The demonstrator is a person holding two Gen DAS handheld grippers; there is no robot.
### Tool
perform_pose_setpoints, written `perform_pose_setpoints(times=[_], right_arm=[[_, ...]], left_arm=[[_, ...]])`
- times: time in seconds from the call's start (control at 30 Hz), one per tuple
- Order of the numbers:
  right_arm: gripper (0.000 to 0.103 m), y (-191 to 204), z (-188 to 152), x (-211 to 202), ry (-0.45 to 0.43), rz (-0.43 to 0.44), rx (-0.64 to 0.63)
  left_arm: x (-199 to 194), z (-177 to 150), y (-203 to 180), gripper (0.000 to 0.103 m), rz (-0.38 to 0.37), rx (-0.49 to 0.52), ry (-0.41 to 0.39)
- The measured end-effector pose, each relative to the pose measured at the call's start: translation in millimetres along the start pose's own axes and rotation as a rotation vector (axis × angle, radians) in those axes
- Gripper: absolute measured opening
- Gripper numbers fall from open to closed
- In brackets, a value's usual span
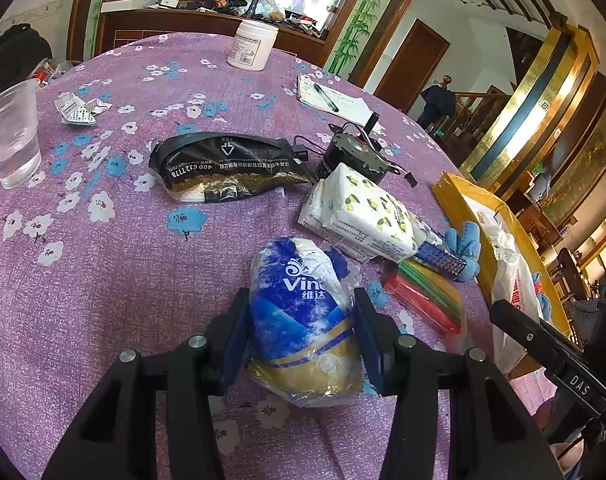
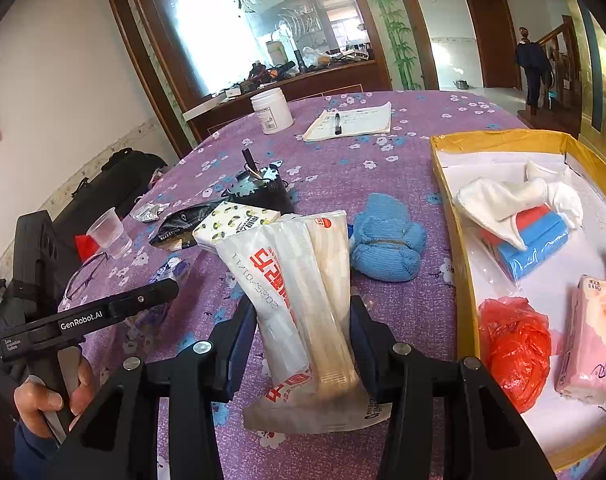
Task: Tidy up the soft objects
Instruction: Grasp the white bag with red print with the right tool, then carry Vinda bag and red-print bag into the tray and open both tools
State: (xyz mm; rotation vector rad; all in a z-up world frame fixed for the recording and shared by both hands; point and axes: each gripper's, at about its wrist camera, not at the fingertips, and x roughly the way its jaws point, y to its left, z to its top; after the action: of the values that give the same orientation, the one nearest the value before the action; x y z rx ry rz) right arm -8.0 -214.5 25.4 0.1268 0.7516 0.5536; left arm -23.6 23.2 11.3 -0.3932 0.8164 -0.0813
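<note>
My left gripper (image 1: pixel 301 300) is shut on a blue, white and gold tissue roll pack (image 1: pixel 303 320), low over the purple flowered tablecloth (image 1: pixel 103 280). My right gripper (image 2: pixel 303 308) is shut on a long white plastic pack with red lettering (image 2: pixel 299 280), held upright just left of the yellow box (image 2: pixel 463 280). Inside the box lie a white cloth (image 2: pixel 499 200), a red and blue pack (image 2: pixel 531 240), a red plastic bag (image 2: pixel 515 344) and a pink tissue pack (image 2: pixel 591 344). On the table are a blue cloth bundle (image 2: pixel 387 240) and a lemon-print tissue pack (image 1: pixel 367 212).
A black foil bag (image 1: pixel 231 168), a small motor with wires (image 1: pixel 355 152), a plastic cup of water (image 1: pixel 11 136), a white jar (image 1: pixel 253 44), a notepad with pen (image 1: pixel 331 100) and a coloured cloth pack (image 1: pixel 427 292) lie around. A hand (image 2: pixel 43 396) holds the left gripper's handle.
</note>
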Motion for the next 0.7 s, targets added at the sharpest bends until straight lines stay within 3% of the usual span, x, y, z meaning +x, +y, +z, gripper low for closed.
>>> perform_pose_setpoints(times=[0.5, 0.7], right_arm=[[0.05, 0, -1, -9, -0.034, -0.008, 0.008], [0.05, -4, 1, -33, -0.056, 0.027, 0.036]], left_arm=[[-10, -4, -6, 0.048, -0.029, -0.003, -0.035], [-15, -7, -34, 0.048, -0.06, 0.033, -0.013]])
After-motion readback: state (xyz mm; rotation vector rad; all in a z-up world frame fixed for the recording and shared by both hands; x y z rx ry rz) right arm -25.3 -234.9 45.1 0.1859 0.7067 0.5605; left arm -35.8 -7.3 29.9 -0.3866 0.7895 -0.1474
